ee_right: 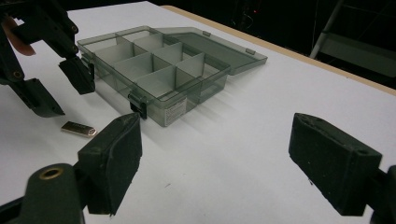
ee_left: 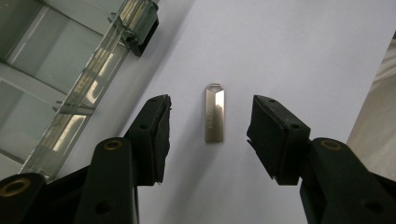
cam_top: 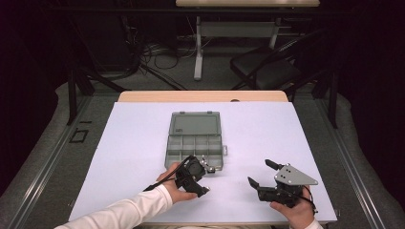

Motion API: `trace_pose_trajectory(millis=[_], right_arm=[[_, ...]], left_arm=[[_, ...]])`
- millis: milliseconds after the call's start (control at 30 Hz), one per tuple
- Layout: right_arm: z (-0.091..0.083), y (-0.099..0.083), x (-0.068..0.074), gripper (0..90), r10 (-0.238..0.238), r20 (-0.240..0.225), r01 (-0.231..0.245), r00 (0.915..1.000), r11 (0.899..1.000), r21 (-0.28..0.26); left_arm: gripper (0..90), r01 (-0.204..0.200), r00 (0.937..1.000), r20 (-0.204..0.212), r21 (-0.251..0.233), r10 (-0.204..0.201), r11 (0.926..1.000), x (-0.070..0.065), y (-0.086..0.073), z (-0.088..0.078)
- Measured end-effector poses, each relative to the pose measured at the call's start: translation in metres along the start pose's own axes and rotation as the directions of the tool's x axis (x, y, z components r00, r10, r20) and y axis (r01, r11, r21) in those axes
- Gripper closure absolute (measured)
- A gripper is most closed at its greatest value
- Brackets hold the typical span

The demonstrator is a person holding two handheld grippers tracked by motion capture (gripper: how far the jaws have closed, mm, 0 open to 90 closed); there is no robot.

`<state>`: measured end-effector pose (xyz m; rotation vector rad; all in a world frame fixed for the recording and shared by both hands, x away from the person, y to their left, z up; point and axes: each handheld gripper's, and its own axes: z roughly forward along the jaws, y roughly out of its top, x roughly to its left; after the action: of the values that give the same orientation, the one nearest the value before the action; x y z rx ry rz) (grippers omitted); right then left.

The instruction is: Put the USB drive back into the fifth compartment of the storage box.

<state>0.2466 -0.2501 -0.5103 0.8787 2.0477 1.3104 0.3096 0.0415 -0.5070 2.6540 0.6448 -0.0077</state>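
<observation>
A small silver USB stick [ee_left: 214, 113] lies flat on the white table [cam_top: 133, 143], just off the near edge of the organiser box [cam_top: 196, 139]. In the left gripper view it sits between the two black jaws, its tapered end pointing to 12 o'clock, bare table showing on either side of it. The left gripper [ee_left: 209, 128] hangs over it with its jaws apart and neither pad touching the metal. In the right gripper view the stick [ee_right: 78, 129] rests below the left gripper [ee_right: 56, 88], at about 8 o'clock from the box's near corner.

The organiser box [ee_right: 154, 70] is smoky grey plastic with its compartments bare and its lid folded flat back toward 12 o'clock in the high view. One black latch [ee_left: 140, 35] shows at 11 o'clock from the stick in the left gripper view.

The right gripper [cam_top: 263, 172] is held at 4 o'clock from the box, well apart from the stick, jaws wide with nothing between them.
</observation>
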Motion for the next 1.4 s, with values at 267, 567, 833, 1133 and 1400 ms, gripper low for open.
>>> trace_pose_trajectory(millis=[267, 567, 833, 1133, 1400], right_arm=[[0.000, 0.000, 0.000, 17.2, 0.001, -0.004, -0.001, 1.0000, 1.000, 0.003], [0.000, 0.000, 0.000, 17.7, -0.001, -0.004, 0.001, 1.0000, 1.000, 0.002], [0.000, 0.000, 0.000, 17.9, -0.001, -0.006, 0.001, 1.0000, 1.000, 0.002], [0.000, 0.000, 0.000, 18.0, 0.000, -0.008, 0.000, 1.0000, 1.000, 0.004], [0.000, -0.001, 0.000, 18.1, 0.003, -0.010, -0.002, 1.0000, 1.000, 0.006]], left_arm=[[52.6, 0.002, 1.0000, -0.004, -0.011, -0.002, 0.9999, -0.005, -0.002, 0.007], [59.4, 0.032, 0.9994, -0.012, 0.002, -0.032, 0.9995, -0.008, -0.002, 0.012], [65.1, 0.033, 0.9992, -0.022, 0.011, -0.033, 0.9994, -0.009, -0.002, 0.017], [70.5, 0.019, 0.9992, -0.035, 0.023, -0.018, 0.9995, -0.012, -0.002, 0.022], [73.8, 0.018, 0.9990, -0.042, 0.036, -0.016, 0.9992, -0.012, -0.002, 0.023]])
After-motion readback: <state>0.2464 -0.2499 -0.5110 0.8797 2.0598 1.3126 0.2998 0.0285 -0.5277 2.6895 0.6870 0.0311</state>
